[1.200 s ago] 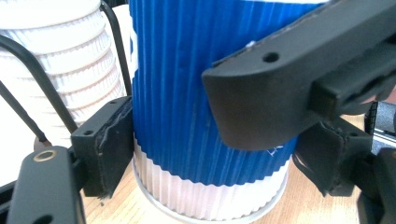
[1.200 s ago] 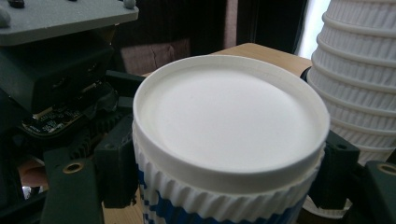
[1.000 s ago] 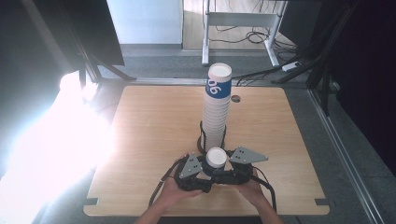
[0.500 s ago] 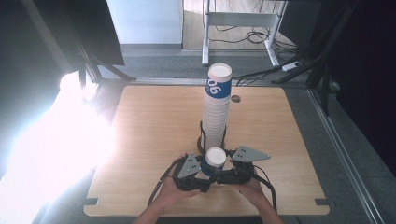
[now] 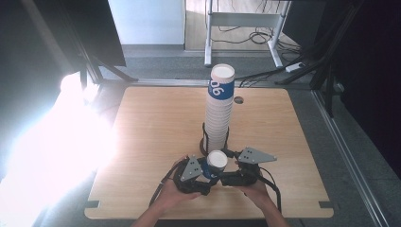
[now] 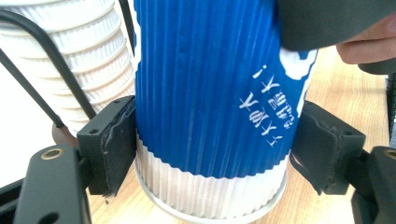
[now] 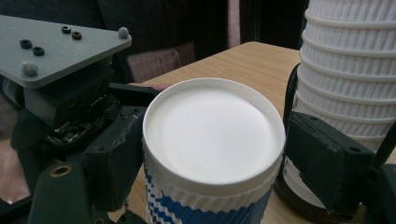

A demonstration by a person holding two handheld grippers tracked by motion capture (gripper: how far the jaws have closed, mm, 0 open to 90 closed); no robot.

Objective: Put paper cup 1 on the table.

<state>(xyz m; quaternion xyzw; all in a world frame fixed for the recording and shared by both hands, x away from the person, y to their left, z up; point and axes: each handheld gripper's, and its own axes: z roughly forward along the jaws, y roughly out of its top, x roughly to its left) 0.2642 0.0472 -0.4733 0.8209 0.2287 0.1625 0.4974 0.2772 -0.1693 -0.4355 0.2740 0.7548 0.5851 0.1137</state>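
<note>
A blue and white ribbed paper cup [image 5: 217, 161] stands upside down on the table near the front edge, just in front of a tall stack of upturned cups [image 5: 220, 109]. My left gripper [image 5: 208, 172] comes from the left and is shut on the cup's blue wall [image 6: 210, 93], with its pads on both sides low down. My right gripper [image 5: 227, 171] comes from the right. Its jaws have just been opening and now flank the cup's white top [image 7: 212, 135] without clearly pressing it. Hands hold both tools.
The stack [image 7: 350, 70] sits in a black wire holder [image 5: 204, 142] close behind the cup. The wooden table [image 5: 151, 132] has a small round hole [image 5: 238, 100] at the back. Strong glare covers the left edge. A white frame and cables stand beyond.
</note>
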